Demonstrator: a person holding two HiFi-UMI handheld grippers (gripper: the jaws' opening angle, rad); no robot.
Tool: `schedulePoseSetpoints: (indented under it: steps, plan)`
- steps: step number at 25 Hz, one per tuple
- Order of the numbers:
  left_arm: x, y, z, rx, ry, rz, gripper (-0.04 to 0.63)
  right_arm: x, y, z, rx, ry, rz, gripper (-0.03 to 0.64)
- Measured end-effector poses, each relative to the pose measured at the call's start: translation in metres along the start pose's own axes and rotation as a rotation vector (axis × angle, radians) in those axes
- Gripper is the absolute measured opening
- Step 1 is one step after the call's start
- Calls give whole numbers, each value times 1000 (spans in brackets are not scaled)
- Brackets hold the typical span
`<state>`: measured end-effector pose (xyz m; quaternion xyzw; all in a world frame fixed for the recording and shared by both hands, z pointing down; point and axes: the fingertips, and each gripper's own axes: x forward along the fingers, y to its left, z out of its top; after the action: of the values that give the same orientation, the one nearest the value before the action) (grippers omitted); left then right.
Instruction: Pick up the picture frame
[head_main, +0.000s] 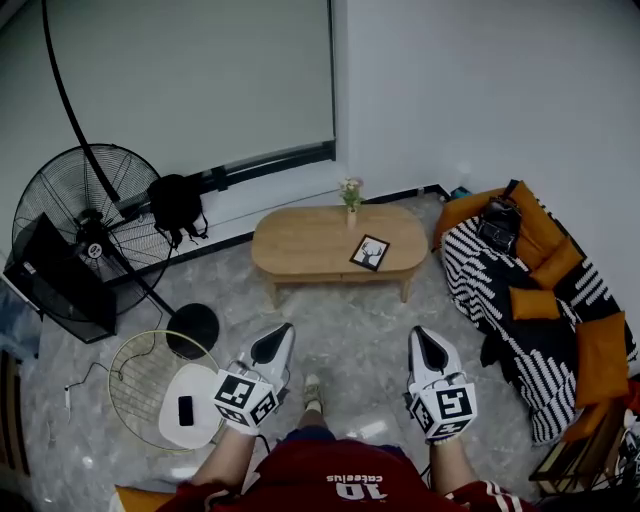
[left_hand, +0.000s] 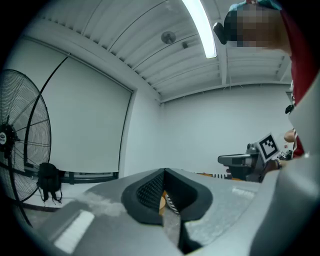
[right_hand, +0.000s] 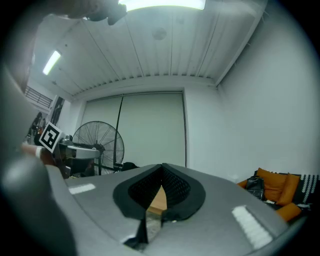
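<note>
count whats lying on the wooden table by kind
picture frame: 1
vase of flowers: 1
total: 2

Walls (head_main: 480, 90): white and bare.
Window: a pale blind (head_main: 190, 70) is pulled all the way down.
Floor (head_main: 350, 330): shiny grey tiles.
Ceiling (right_hand: 160, 55): white strips with a long bright light (left_hand: 200, 25).
Table: a low oval wooden coffee table (head_main: 300, 240) near the far wall.
Fan: a big black fan (head_main: 85, 215) stands on the left.
Sofa (head_main: 560, 290): on the right, with orange cushions (head_main: 535, 302) and a black-and-white striped blanket (head_main: 490, 290).
</note>
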<state>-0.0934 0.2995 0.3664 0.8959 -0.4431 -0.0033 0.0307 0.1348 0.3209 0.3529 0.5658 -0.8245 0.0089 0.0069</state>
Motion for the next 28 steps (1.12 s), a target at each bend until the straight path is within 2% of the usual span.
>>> schedulePoseSetpoints:
  steps: [9,19,28]
  plan:
    - [24,21,3,-9,-11,-17,3,28,-2,5,17,-24,4,-12]
    - [73,55,-1,-29,8,-34,3,81,-24,-4,46,13,-2,-11]
    - [142,133,10,-26,-4,-25,3,185,-38,0,59,20,16,-11]
